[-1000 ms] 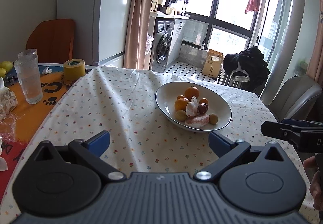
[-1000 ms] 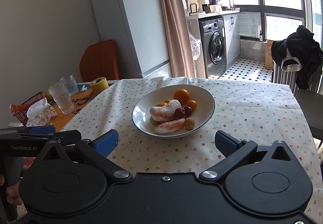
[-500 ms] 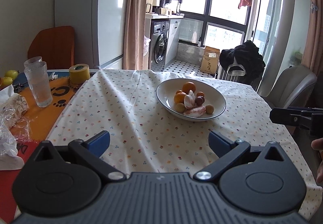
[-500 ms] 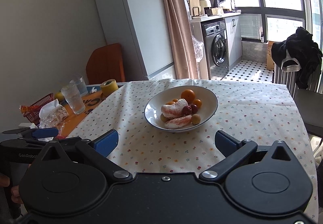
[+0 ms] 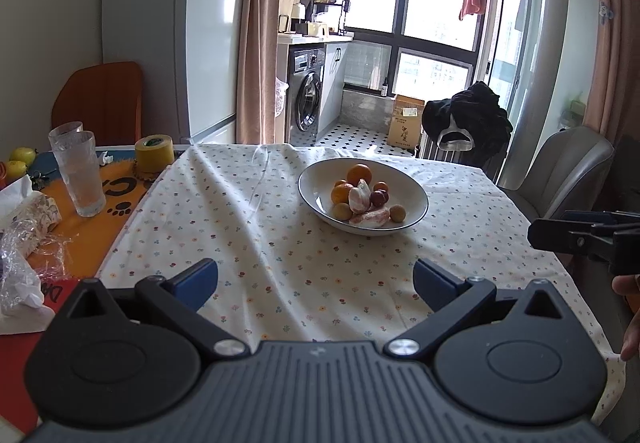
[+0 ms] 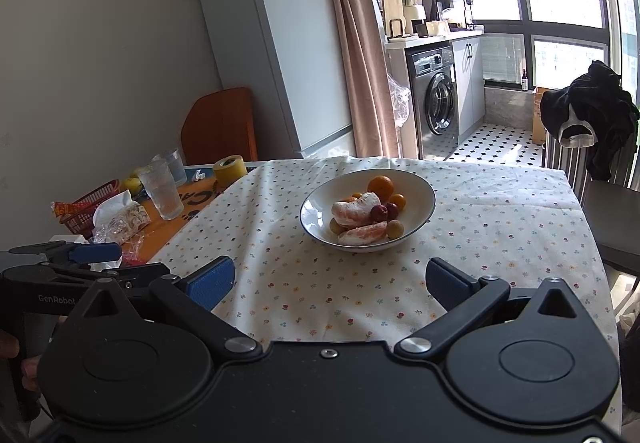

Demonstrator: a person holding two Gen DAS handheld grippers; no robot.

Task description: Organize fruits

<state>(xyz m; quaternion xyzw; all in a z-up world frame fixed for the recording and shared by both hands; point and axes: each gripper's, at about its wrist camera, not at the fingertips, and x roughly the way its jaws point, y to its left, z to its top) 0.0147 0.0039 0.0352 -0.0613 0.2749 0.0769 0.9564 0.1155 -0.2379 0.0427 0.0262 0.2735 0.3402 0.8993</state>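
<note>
A white bowl [image 5: 416, 199] [image 6: 316, 211] stands mid-table on the flowered cloth. It holds oranges [image 5: 359, 174] [image 6: 380, 185], peeled pomelo pieces [image 5: 359, 196] [image 6: 356, 209], dark red fruits [image 6: 384, 212] and small yellow-brown fruits [image 5: 397, 212]. My left gripper [image 5: 316, 279] is open and empty over the near cloth, well short of the bowl. My right gripper [image 6: 328, 281] is open and empty too, also back from the bowl. Each gripper shows at the edge of the other's view. Two yellow-green fruits [image 5: 20, 157] lie at the far left.
Left of the cloth on an orange mat [image 5: 120, 195] stand two glasses [image 5: 80, 175], a yellow tape roll [image 5: 154, 151], a red basket [image 6: 90, 203] and plastic-wrapped items [image 5: 24, 215]. A grey chair [image 5: 568, 167] stands right of the table. A fridge, curtain and washing machine lie beyond.
Both grippers have drawn back and up from the bowl, so it looks smaller and farther. Both stayed open. The fruit in the bowl has not moved.
</note>
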